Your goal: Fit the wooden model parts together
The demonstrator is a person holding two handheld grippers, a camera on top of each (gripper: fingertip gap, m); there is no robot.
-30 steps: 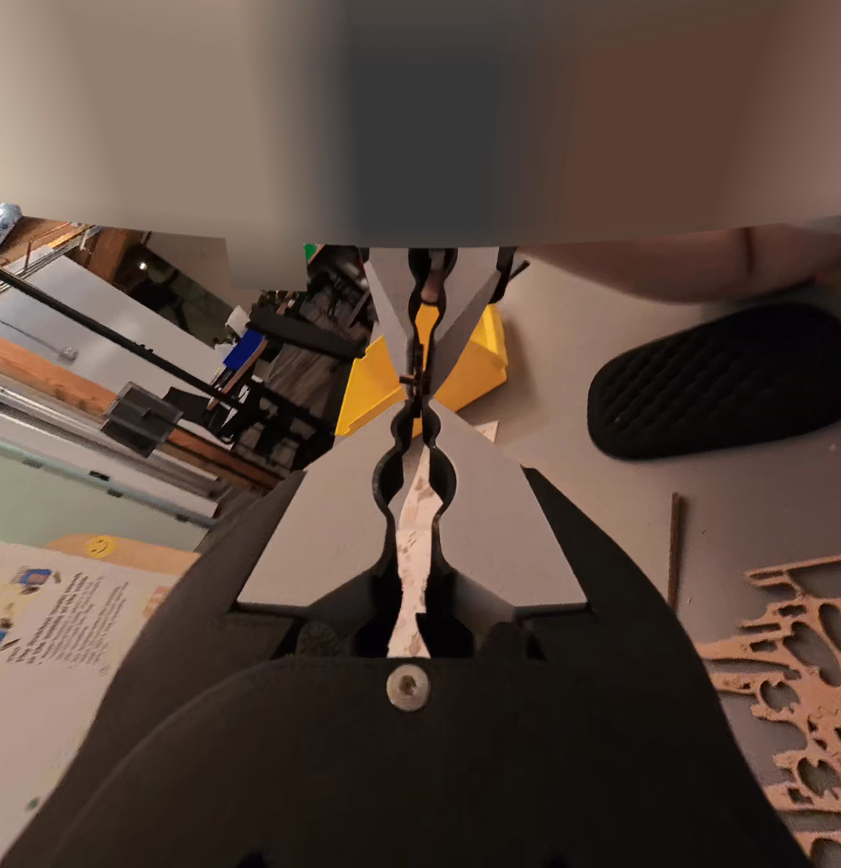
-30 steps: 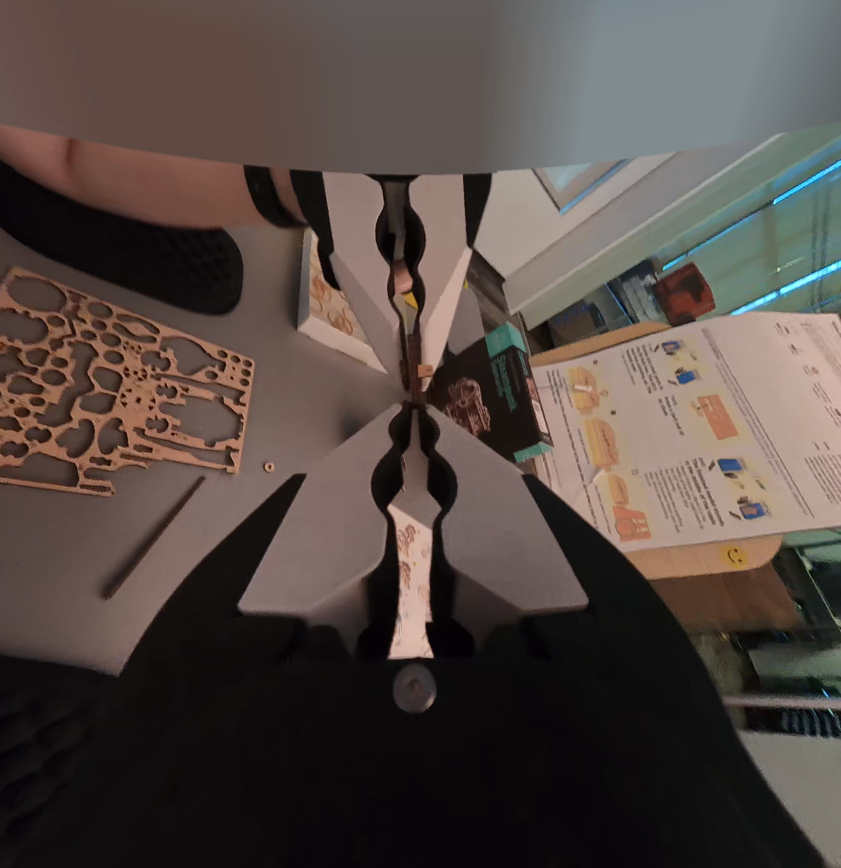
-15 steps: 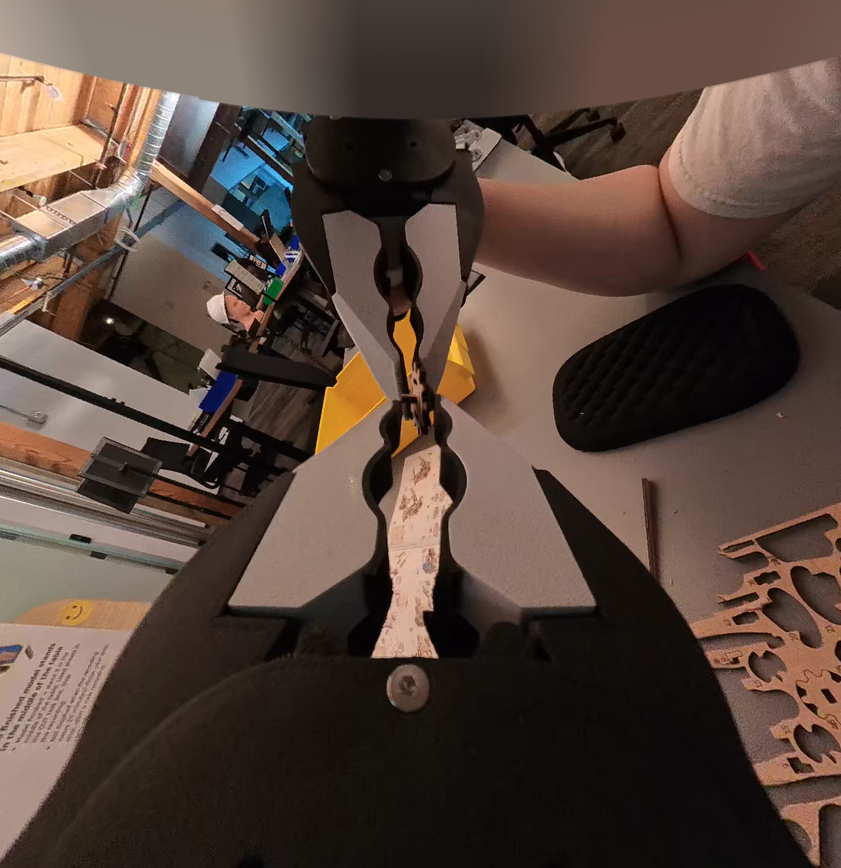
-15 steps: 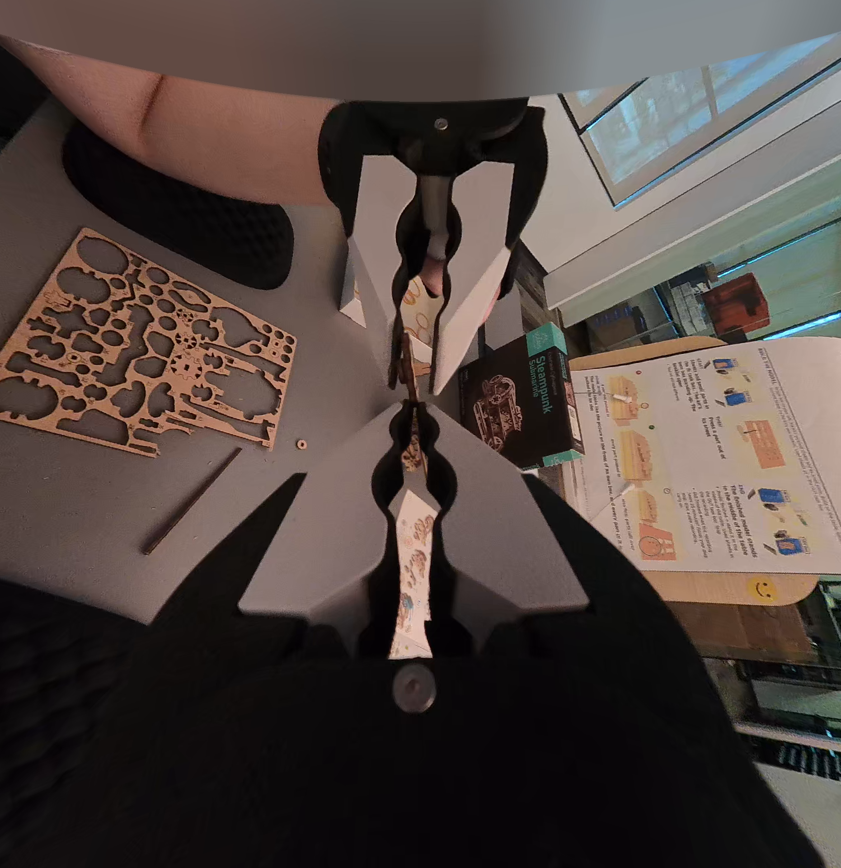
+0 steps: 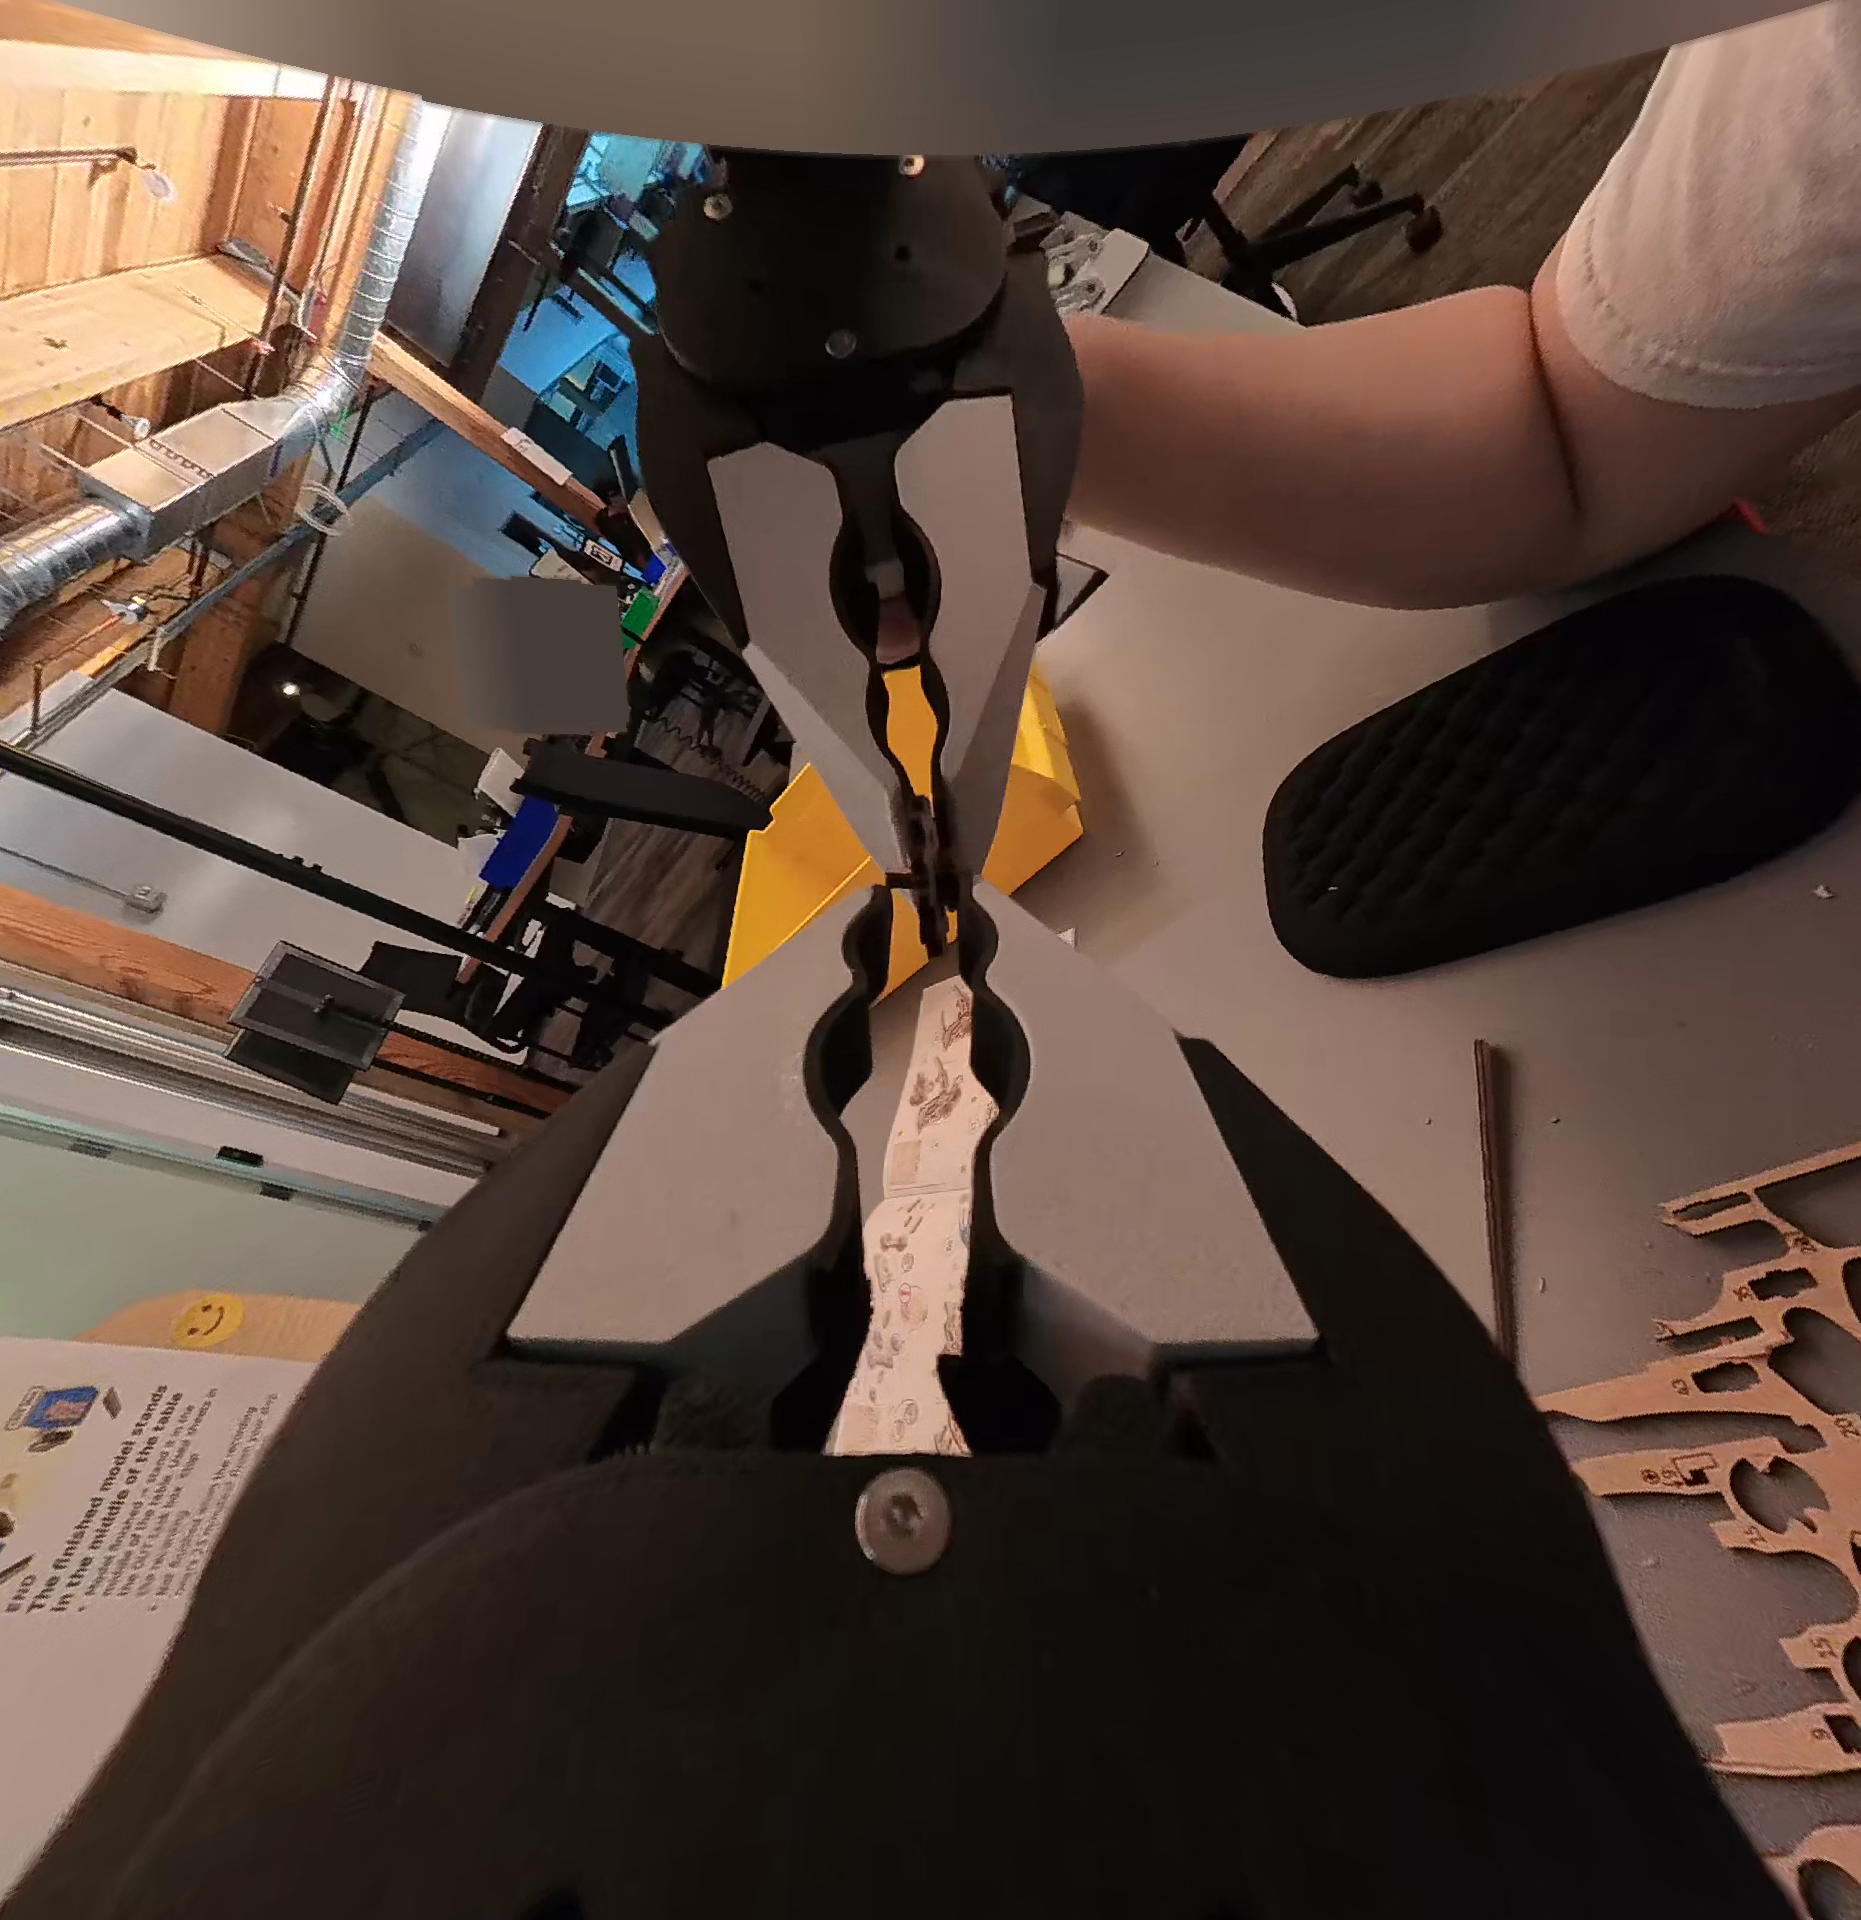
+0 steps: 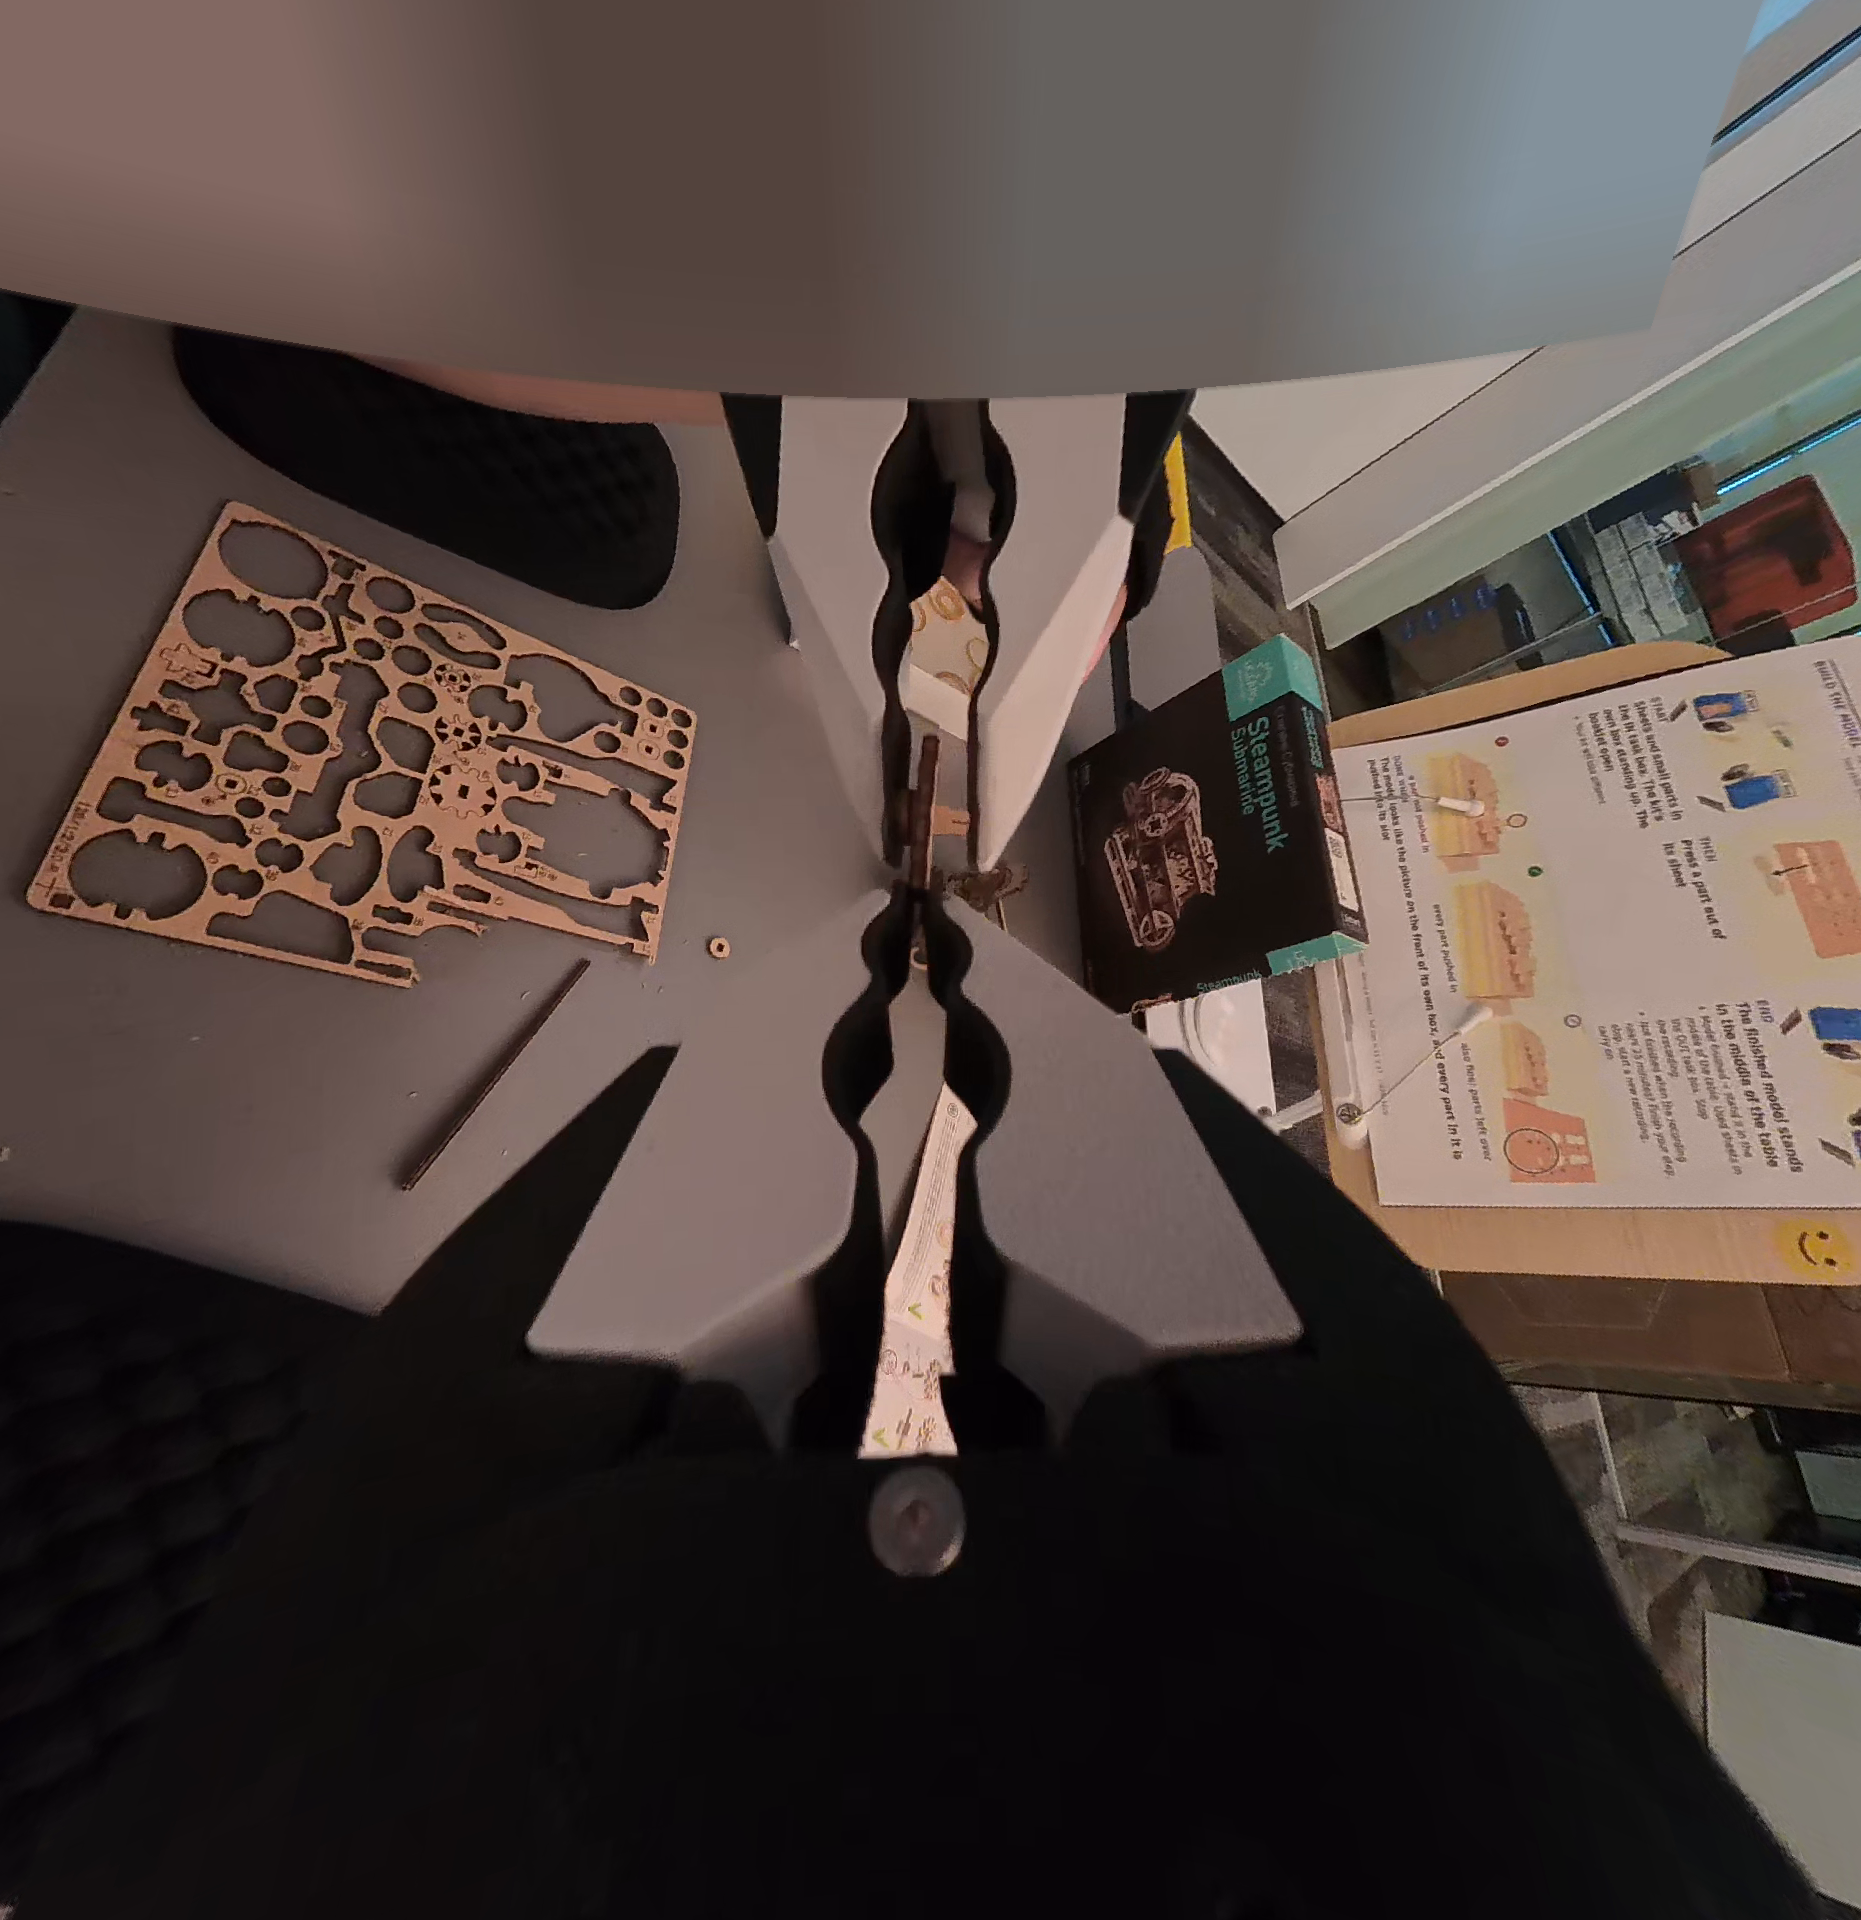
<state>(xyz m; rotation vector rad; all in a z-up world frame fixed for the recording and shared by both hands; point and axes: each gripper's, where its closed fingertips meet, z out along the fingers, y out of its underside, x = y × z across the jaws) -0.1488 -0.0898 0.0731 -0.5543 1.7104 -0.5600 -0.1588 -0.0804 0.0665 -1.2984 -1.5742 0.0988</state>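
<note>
My left gripper [image 5: 926, 920] and my right gripper [image 6: 915, 902] meet tip to tip above the grey table [image 6: 230, 1039]. Both are shut. A small dark wooden part [image 5: 924, 868] is pinched between the two sets of tips. In the right wrist view the part [image 6: 921, 805] stands edge-on, with a pale tan tab [image 6: 949, 821] beside it. The right gripper [image 5: 921, 831] comes from above in the left wrist view. The left gripper [image 6: 931, 854] does so in the right wrist view. I cannot tell whether it is one piece or two.
A punched-out wooden parts sheet [image 6: 365, 748] lies on the table, with a thin dark stick [image 6: 495, 1075] and a tiny ring [image 6: 718, 947] near it. There are also a black padded rest [image 5: 1560, 769], a black-and-teal box [image 6: 1206, 831], an instruction sheet [image 6: 1632, 935] and a yellow bin [image 5: 832, 862]. Left and right tips are no more than a few centimetres apart.
Both grippers have tilted and shifted together over the table, staying shut and tip to tip. More of the right gripper's body and the person's arm now shows in the left view.
</note>
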